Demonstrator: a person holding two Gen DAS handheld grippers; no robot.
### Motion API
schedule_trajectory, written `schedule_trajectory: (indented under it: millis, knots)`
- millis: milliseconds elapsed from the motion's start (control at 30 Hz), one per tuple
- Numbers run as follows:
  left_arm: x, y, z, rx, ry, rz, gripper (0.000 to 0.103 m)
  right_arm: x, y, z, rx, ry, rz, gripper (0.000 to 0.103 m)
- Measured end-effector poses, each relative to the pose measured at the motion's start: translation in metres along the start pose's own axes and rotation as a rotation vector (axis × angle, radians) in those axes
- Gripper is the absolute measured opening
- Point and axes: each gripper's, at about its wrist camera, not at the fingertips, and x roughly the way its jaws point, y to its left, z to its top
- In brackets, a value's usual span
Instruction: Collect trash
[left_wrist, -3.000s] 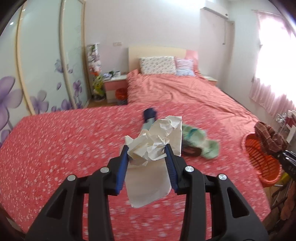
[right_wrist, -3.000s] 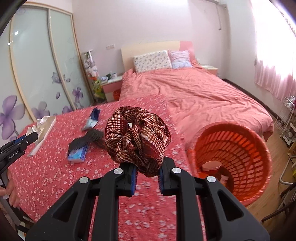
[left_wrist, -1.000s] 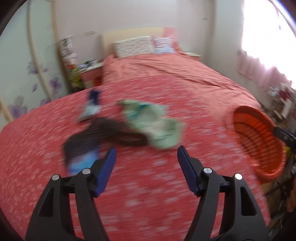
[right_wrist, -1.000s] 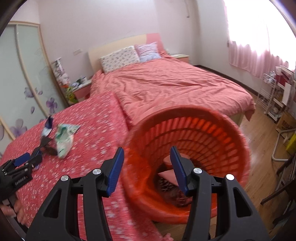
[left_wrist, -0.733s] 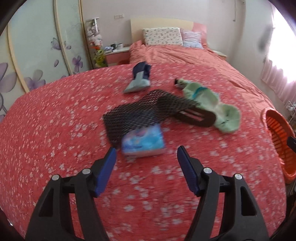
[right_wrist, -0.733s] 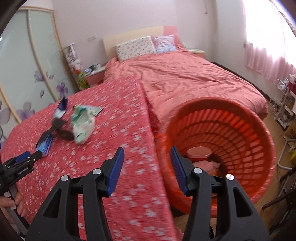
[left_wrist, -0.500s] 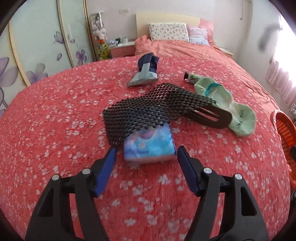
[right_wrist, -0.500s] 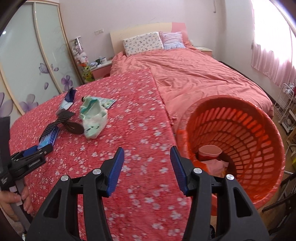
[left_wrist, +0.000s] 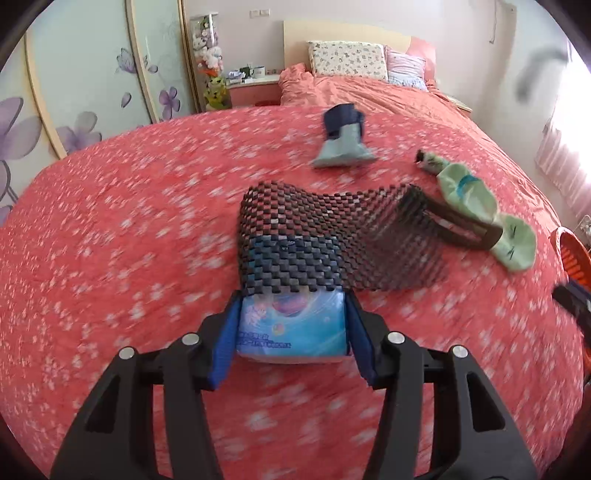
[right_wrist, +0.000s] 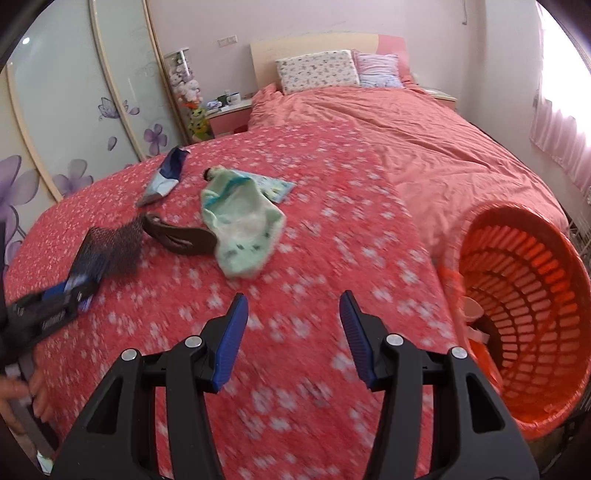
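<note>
The task looked partly done. An orange slatted basket (right_wrist: 524, 306) stood at the edge of a table draped in a red flowered cloth (right_wrist: 332, 258), and it already held some items: a pale cup-like thing (right_wrist: 470, 308) showed low inside, with something dark beneath it (too shadowed to name).

Several pieces remained on the cloth. A blue packet of tissues (left_wrist: 291, 332) lay nearest the left gripper (left_wrist: 291, 328), partly tucked under a dark woven mesh mat (left_wrist: 332, 240). The left gripper's blue jaws stood on either side of the packet, close against its edges; whether they had already clamped it could not be told. Judging by this, the packet was the next piece to be lifted, though the mat resting on its far end might drag along.

Farther off lay a pale green sock-like cloth (right_wrist: 240, 218) overlapping a brown strap-shaped piece (right_wrist: 177, 236), a flat printed wrapper (right_wrist: 275, 186) touching the green cloth's far side, and a navy and grey pouch (right_wrist: 166, 177) well apart toward the wardrobe.

The right gripper (right_wrist: 291, 332) hovered above bare cloth between the green cloth and the basket, its jaws wide apart and holding nothing.
</note>
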Motion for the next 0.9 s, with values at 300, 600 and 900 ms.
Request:
schedule_trajectory:
  millis: [300,600,900]
  knots:
    - [-0.003,0.021,-0.008,-0.006,-0.001,-0.003,0.055,0.049,0.02,0.032,0.033,0.066,0.006,0.028]
    - [-0.003,0.029,-0.008,-0.031,-0.008,-0.038,0.055,0.02,0.011,0.009,0.018,0.024,0.009,0.003]
    - [0.0,0.035,0.001,-0.039,-0.009,-0.02,0.063,0.008,0.016,0.005,-0.061,-0.001,-0.028,0.034]
